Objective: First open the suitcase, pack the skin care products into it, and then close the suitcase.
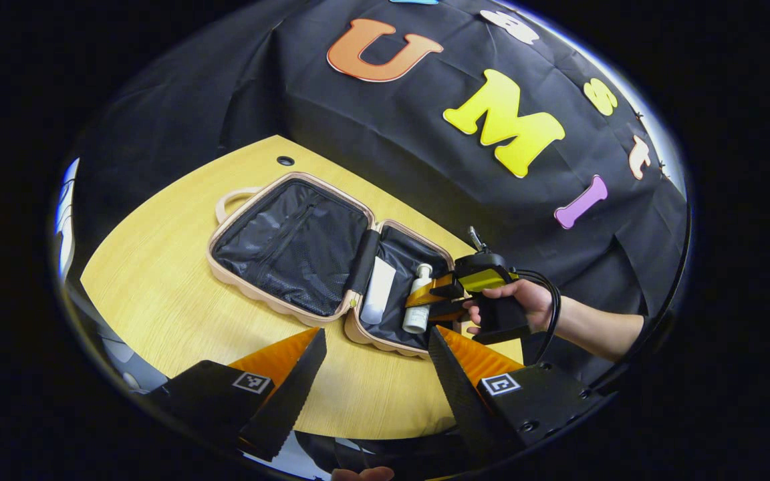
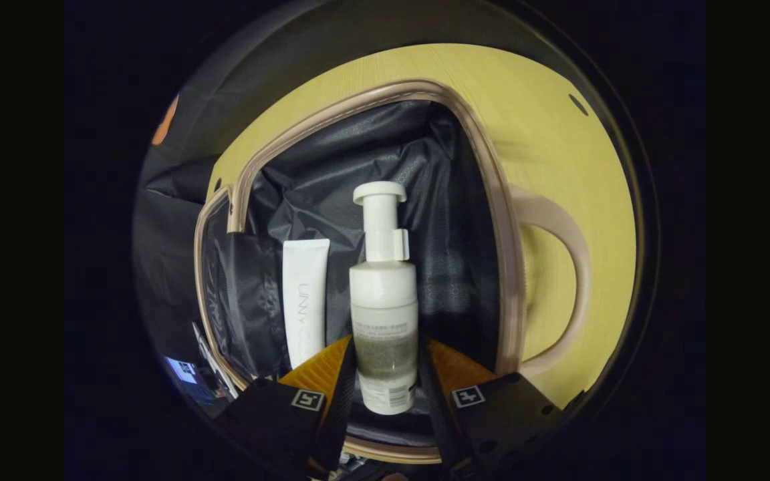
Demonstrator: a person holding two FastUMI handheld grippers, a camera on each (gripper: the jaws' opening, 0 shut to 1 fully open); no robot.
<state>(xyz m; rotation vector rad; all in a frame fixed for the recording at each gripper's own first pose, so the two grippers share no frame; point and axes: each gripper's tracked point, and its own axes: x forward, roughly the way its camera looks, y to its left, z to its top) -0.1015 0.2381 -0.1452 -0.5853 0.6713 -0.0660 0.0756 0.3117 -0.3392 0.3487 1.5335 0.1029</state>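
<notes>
Right claw has its two fingers around the pump bottle, low inside the open suitcase; I think both fingers press it, but the touch is hard to see. White tube already lies beside it. Left claw waits wide open and empty. Letting go and closing the suitcase are left.
</notes>
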